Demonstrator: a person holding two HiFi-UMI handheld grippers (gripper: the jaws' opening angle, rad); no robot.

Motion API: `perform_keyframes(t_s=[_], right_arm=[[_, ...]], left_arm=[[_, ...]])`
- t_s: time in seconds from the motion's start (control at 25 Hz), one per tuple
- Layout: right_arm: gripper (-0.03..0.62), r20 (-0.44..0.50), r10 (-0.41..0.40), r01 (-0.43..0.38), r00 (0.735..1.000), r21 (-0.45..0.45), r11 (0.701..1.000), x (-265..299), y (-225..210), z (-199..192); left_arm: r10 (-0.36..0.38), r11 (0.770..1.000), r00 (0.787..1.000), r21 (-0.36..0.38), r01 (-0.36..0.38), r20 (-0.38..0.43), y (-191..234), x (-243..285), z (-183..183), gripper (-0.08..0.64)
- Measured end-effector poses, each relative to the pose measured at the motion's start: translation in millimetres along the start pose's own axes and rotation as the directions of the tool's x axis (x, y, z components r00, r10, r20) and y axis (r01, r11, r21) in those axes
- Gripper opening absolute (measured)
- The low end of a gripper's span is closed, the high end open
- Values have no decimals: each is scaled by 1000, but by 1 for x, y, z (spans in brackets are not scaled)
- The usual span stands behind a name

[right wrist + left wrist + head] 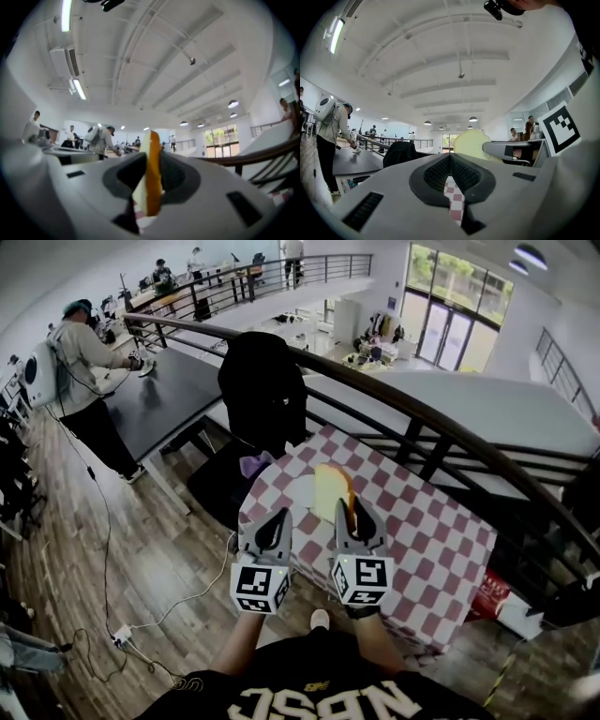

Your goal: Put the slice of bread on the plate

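My right gripper [352, 509] is shut on a slice of bread [330, 487], holding it upright on edge over the red-and-white checked table [422, 540]. In the right gripper view the slice [151, 173] stands between the two pads, pale crumb to the left and orange crust to the right. A white plate [302, 493] lies on the cloth just left of the slice. My left gripper [278, 517] hangs beside the right one at the table's near left edge, its tips together and empty [450, 159]. The left gripper view also catches the bread [471, 143] and the right gripper's jaw.
A purple object [255, 463] lies at the table's near left corner. A black chair with a dark garment [262, 390] stands behind it, against a dark railing [441, 432]. A person [80, 381] works at a dark table far left. Cables run over the wooden floor [122, 549].
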State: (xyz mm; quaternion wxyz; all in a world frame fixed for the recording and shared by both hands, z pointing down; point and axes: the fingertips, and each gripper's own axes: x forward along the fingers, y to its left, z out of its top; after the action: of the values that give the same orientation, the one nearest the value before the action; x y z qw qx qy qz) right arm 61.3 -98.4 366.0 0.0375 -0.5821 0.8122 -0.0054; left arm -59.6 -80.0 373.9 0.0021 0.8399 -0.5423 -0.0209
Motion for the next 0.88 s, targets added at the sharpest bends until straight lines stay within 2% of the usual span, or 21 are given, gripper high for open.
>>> perform_keyframes(t_s=[0.24,0.44,0.64,0.88], right_arm=[[100,-53,-4,7,999,51,999,27,-48,-38],[100,-119,-1,11,993,85,996,37,-63,-73],[99,-166,-16,34,986,108,994,56,-78,-95],[100,-229,-40,66,973,106,992,93,-88,-119]], left_arm=[[27,1000,998,1,-27,-53,-6,50,-36,18],[47,999,992,-7,-48,-119,-1,73,-66,18],[19,999,986,-24,-23,-169,-4,96,-89,18],[-23,999,976,-45,14,-218,12,135,-116,18]])
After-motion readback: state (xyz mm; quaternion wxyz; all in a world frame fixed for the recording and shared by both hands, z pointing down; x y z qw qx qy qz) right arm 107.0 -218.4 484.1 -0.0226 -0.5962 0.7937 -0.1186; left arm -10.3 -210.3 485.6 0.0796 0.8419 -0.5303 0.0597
